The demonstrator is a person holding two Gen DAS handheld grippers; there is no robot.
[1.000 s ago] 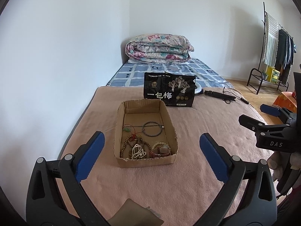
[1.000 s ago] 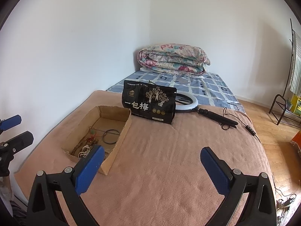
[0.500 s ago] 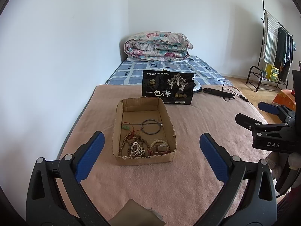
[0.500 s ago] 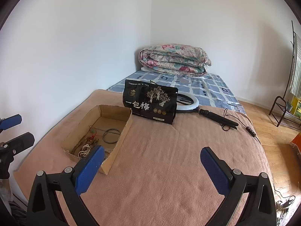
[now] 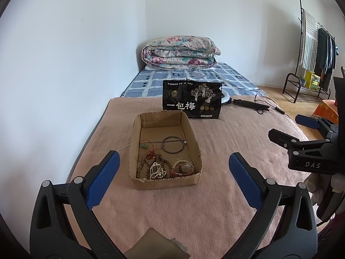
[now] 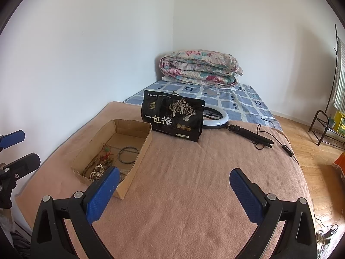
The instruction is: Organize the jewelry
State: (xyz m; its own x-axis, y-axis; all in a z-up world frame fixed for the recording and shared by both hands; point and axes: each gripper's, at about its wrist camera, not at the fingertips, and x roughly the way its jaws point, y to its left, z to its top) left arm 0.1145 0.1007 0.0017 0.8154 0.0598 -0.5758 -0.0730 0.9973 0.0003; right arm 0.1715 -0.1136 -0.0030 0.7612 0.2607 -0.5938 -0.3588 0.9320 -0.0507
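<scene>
I am holding my left gripper (image 5: 174, 180) and right gripper (image 6: 174, 191) spread wide and empty, bead strands (image 5: 155, 168) tangling beside a dark bangle (image 5: 173, 144), all lying inside the cardboard box (image 5: 165, 181) on the pink blanket (image 5: 226, 142).

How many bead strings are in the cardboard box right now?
2 that I can separate: a brown wooden bead string at the near-left of the open cardboard box, and a white pearl-like bead string coiled against it. They tangle, so more may hide.

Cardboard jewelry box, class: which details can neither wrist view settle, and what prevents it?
- Right wrist view: near corner of the brown cardboard box is hidden behind the right gripper's blue finger.
- Left wrist view: tangled bead strands overlap; their count is unclear.
- Left wrist view: dark flat object is cut off by the bottom edge.
</scene>
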